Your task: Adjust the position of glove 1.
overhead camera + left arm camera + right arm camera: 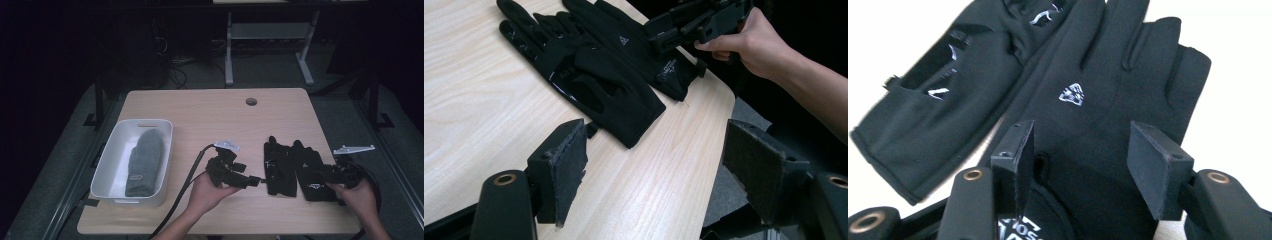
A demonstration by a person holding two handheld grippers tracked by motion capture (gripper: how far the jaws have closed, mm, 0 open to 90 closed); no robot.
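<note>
Pick-up step judged under way: right gripper (1078,165) released, jaws astride the right black glove (1108,100), no squeeze seen. Left gripper (659,170) released beside the left black glove (589,80) on the desk (474,100). Next: jaws to be lowered and clenched on fabric.

Glove (1108,125) cuff behind claw (1088,165)
</note>
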